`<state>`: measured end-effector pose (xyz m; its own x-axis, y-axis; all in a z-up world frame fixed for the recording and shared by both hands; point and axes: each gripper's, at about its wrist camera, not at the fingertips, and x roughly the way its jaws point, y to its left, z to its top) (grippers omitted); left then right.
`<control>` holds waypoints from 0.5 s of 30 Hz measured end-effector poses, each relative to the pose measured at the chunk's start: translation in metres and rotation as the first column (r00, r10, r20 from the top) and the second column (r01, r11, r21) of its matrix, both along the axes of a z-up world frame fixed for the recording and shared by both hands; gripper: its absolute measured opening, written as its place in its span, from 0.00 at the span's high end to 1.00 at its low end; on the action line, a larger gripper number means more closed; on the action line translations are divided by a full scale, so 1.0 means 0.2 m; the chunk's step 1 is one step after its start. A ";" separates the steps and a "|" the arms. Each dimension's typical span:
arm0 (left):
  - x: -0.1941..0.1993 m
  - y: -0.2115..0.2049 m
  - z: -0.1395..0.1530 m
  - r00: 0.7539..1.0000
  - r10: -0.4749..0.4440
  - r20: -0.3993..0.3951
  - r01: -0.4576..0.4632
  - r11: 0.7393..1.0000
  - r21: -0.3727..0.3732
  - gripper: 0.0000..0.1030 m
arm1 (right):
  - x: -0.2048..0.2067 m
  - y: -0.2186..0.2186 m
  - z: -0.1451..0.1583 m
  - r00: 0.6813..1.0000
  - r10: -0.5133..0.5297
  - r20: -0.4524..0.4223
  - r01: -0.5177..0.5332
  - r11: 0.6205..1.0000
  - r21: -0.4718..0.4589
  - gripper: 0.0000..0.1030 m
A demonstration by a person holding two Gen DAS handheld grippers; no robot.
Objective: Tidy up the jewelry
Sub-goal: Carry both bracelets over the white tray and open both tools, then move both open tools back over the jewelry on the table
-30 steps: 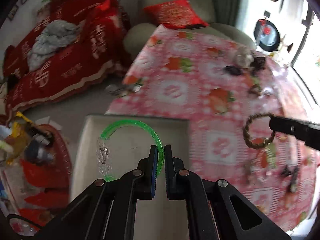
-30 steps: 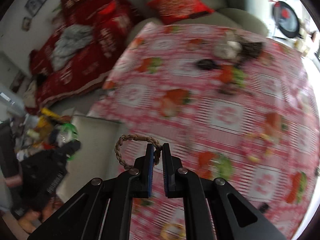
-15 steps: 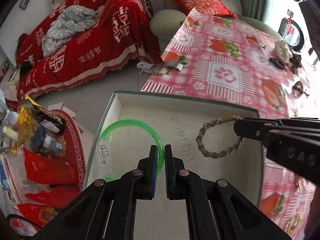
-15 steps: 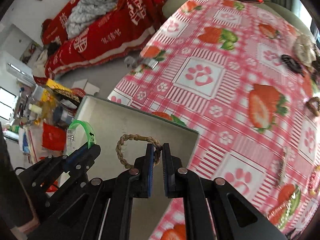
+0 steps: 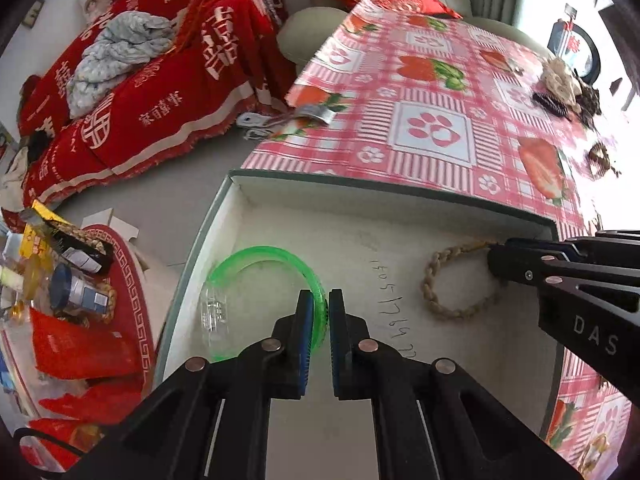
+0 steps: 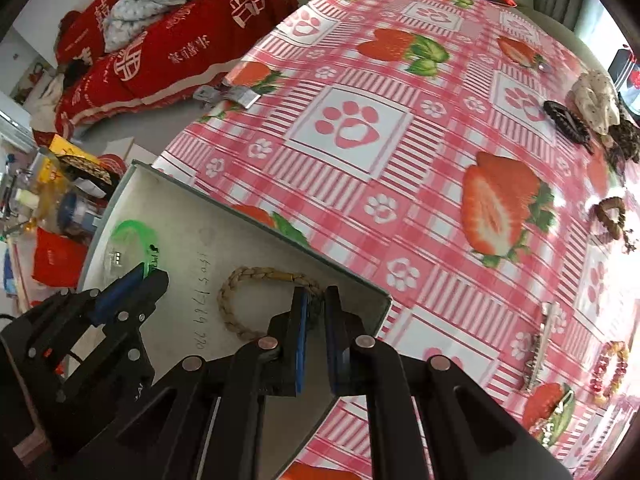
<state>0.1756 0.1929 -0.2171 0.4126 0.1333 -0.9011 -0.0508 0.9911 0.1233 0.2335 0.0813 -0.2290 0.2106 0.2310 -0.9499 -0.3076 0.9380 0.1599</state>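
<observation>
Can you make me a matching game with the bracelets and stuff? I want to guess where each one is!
Things:
1. translucent green plastic bangle
2. braided tan rope bracelet
3. long silver metal hair clip
4. black hair claw

Places:
A. on the tablecloth, next to the cream scrunchie
B. pinched by the right gripper over the white box
C. pinched by the left gripper over the white box
D. lying alone on the pink strawberry tablecloth

Pairs: 1-C, 2-B, 3-D, 4-A

A translucent green plastic bangle (image 5: 280, 258) and a rough braided fibre bracelet (image 5: 448, 308) in a matt cardboard tray (image 5: 360, 236); glossy vinyl cloth covers the tabletop (image 6: 400, 128).
</observation>
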 end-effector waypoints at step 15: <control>-0.06 0.04 0.15 0.997 0.048 0.056 -0.048 0.999 -0.005 0.00 | -0.01 -0.03 0.08 0.999 -0.019 -0.030 0.022 0.992 0.123 0.55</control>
